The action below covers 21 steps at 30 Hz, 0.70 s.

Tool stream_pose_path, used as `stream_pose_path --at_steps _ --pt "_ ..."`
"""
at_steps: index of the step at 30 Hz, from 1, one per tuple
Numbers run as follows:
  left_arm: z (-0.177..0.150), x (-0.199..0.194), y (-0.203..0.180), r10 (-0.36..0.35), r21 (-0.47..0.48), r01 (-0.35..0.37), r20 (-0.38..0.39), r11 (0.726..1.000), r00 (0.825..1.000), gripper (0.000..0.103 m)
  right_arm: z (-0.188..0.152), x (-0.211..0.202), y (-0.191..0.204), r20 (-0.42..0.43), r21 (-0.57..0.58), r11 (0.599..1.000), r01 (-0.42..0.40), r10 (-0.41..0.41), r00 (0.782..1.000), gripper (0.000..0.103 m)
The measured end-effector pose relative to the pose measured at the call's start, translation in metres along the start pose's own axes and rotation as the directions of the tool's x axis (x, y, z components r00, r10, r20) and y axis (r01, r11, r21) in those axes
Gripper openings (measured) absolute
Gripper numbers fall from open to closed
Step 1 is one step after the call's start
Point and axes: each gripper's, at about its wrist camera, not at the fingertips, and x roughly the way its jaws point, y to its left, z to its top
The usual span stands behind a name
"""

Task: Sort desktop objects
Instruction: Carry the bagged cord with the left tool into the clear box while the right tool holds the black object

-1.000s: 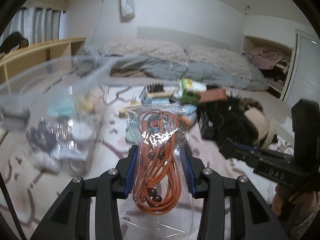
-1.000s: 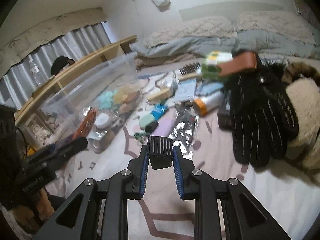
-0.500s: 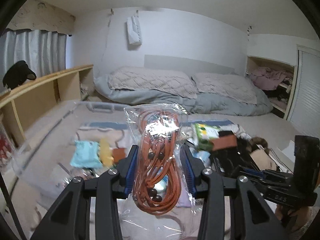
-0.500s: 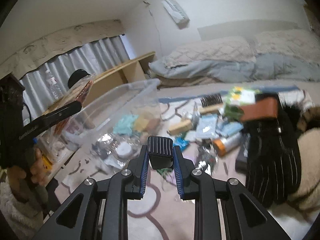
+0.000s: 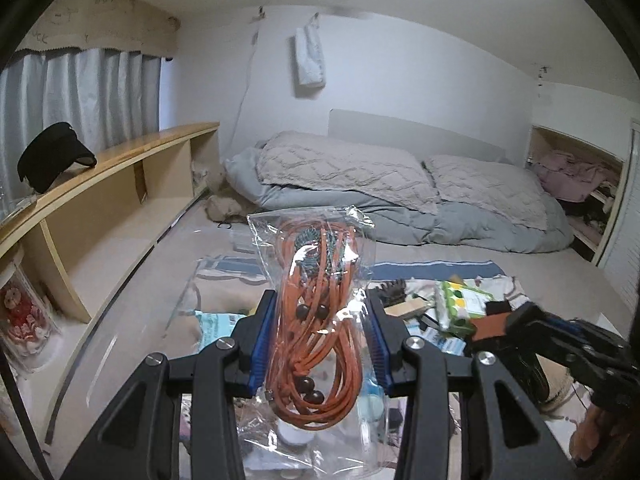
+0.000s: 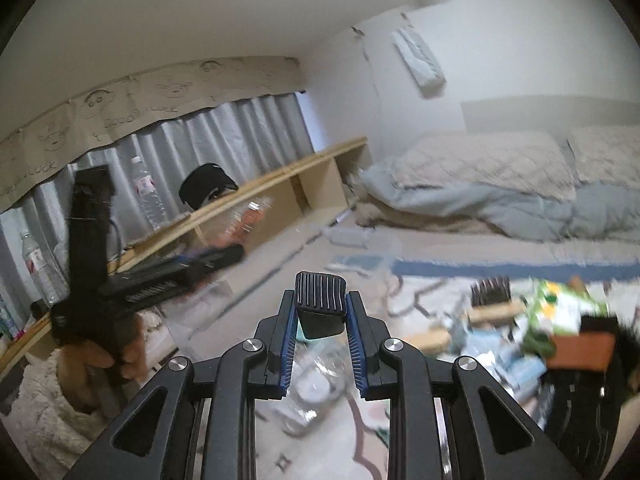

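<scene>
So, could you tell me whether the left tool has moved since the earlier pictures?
Yes. The left tool, shut on the bagged orange cord, has tilted upward: the bed sits lower in its view now.

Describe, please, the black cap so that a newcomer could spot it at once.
Find the long, pale wooden shelf running below the grey curtains. The black cap sits on its top board, the only dark, soft item there, unlike the clear plastic bottles nearby.
</scene>
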Motion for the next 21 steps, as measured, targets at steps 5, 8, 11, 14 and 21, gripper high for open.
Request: stream_pose_path --at_steps 5,8,11,14,21 --pt "0.015 0.027 0.009 0.041 0.003 -0.041 -0.036 0.999 0.999 0.042 0.019 0.021 0.018 0.023 -0.017 1.000 -0.022 0.023 0.999 0.025" --pt "0.017 0.046 0.014 0.063 0.010 -0.063 -0.045 0.998 0.997 0.042 0.024 0.035 0.023 0.030 -0.011 0.999 -0.035 0.036 0.999 0.025" --pt "0.017 0.068 0.020 0.101 0.031 -0.099 -0.058 0.995 0.993 0.042 0.023 0.045 0.021 0.040 0.000 0.999 -0.049 0.049 0.998 0.025" --pt "0.015 0.091 0.029 0.131 0.038 -0.128 -0.103 0.991 0.986 0.042 0.020 0.050 0.016 0.050 0.019 0.998 -0.052 0.051 0.997 0.025" --pt "0.011 0.139 0.029 0.133 0.041 -0.127 -0.241 0.991 0.961 0.042 0.011 0.051 -0.011 0.071 0.056 0.998 -0.036 0.032 0.997 0.025"
